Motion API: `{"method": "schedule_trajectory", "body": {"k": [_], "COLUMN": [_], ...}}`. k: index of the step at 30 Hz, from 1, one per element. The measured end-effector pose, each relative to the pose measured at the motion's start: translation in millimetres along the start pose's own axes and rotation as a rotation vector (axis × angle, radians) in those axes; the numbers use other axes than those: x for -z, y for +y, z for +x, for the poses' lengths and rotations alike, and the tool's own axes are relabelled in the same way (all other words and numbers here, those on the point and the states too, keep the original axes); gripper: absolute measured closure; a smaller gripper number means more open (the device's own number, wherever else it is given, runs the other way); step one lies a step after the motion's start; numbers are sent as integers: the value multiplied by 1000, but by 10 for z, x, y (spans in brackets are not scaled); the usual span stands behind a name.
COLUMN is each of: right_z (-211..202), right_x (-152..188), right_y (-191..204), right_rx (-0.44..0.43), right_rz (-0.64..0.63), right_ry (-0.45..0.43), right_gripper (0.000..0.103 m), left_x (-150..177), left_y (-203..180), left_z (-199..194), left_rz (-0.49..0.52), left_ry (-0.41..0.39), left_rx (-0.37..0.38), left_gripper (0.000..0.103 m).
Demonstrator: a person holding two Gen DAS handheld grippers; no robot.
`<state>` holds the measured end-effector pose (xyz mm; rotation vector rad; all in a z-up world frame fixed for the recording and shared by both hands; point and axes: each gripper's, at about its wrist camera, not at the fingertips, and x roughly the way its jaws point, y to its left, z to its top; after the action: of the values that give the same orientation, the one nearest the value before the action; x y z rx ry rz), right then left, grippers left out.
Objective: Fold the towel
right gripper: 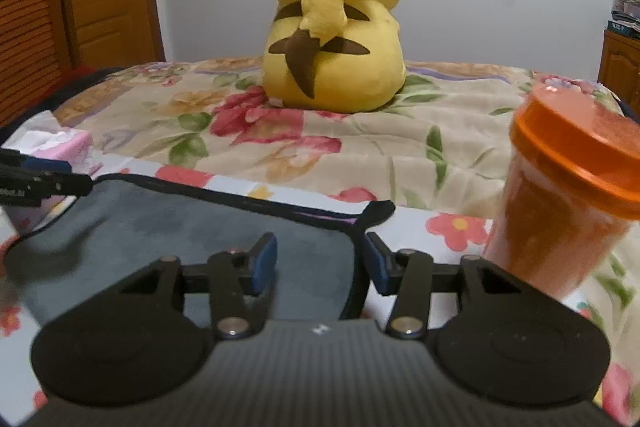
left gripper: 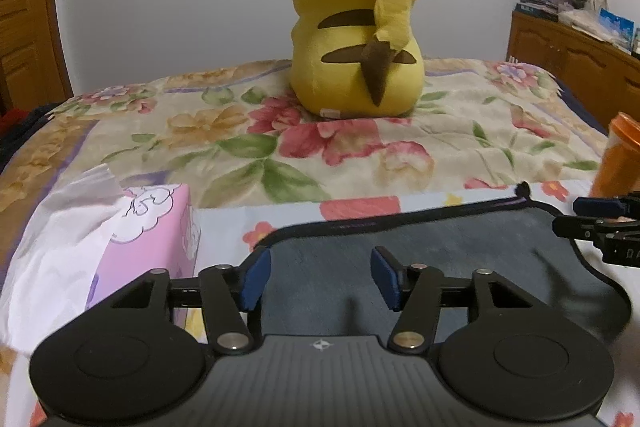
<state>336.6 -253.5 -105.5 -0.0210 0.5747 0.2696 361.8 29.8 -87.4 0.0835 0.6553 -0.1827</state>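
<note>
A dark grey towel (left gripper: 420, 247) with a black hem lies flat on the floral bedspread; it also shows in the right wrist view (right gripper: 192, 223). My left gripper (left gripper: 320, 277) is open just above the towel's near left part, its left pad by the towel's left corner. My right gripper (right gripper: 320, 263) is open over the towel's near right edge, which runs between the two pads. The right gripper shows at the right edge of the left wrist view (left gripper: 600, 223). The left gripper's fingertips (right gripper: 40, 183) show at the left of the right wrist view.
A pink tissue box (left gripper: 152, 239) stands left of the towel. An orange-lidded jar (right gripper: 560, 199) stands right of it. A yellow plush toy (left gripper: 356, 27) sits farther back on the bed (left gripper: 460, 135). A wooden cabinet (left gripper: 572, 67) is at the right.
</note>
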Motion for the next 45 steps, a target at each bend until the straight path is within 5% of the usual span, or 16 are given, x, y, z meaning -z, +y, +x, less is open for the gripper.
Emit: {"method": "schedule_trajectory", "body": {"k": [17,23,45], "right_z": [-933,-1228,-1943], "right_x": [-441,-473,-273], "right_y": [153,209,444], "right_rx": [19,18,22], "right_rz": [-27,-10,25], "right_ry": [-85,-114,-135], "right_gripper": [0,0,0], "left_x": [-338,-390,-111], "left_y": [-196,-323,-733], "left_z": [-933,-1301,-2154], "left_rz": [37,57,142], "left_ry": [-62,-99,-70], "left_rx": [-15,2,-6], "left_gripper": [13,0,0]}}
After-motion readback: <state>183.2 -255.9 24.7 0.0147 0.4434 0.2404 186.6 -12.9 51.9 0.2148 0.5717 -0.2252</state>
